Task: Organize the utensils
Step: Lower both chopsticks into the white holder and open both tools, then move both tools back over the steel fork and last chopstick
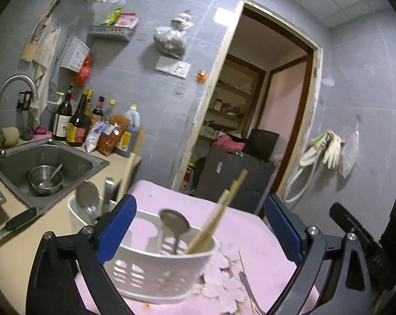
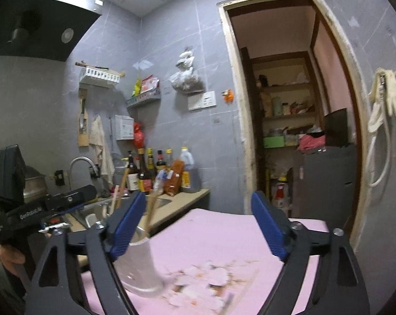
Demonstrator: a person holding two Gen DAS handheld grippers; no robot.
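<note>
A white slotted utensil caddy (image 1: 158, 270) stands on the pink tablecloth (image 1: 250, 236). It holds a metal spoon (image 1: 174, 223) and wooden chopsticks (image 1: 224, 210) that lean to the right. A fork (image 1: 247, 288) lies on the cloth to the right of the caddy. My left gripper (image 1: 200, 228) is open, its blue pads wide apart on either side of the caddy and touching nothing. My right gripper (image 2: 198, 225) is open over the cloth with nothing between its pads. The blurred caddy (image 2: 140, 262) sits by its left finger. A second white holder (image 1: 77, 212) with a spoon stands behind on the left.
On the left, a steel sink (image 1: 74, 155) holds a bowl (image 1: 45, 181) with a spoon. Sauce bottles (image 1: 77, 123) crowd the counter behind it, and a knife (image 1: 14, 223) lies at its edge. An open doorway (image 1: 250, 131) is behind the table. A person's hand (image 2: 8, 257) holds the left gripper.
</note>
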